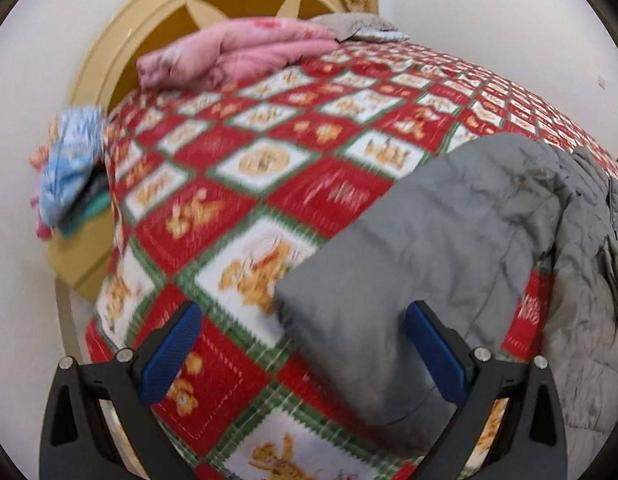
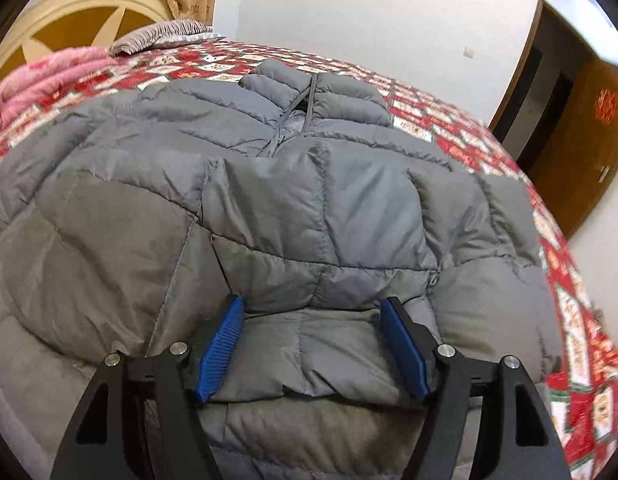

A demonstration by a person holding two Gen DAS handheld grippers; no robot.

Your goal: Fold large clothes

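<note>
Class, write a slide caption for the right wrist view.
Open right gripper above grey quilted puffer jacket spread on red patchwork bedspread.

Both views are evenly lit by soft, bright indoor light, with no hard glare. The left wrist view is smeared by motion blur: the quilt pattern streaks, while the near fingers stay sharp. The right wrist view is crisper; the jacket shows soft shadows in its folds. Fisheye bends the edges and dark vignette rims the corners.
</note>
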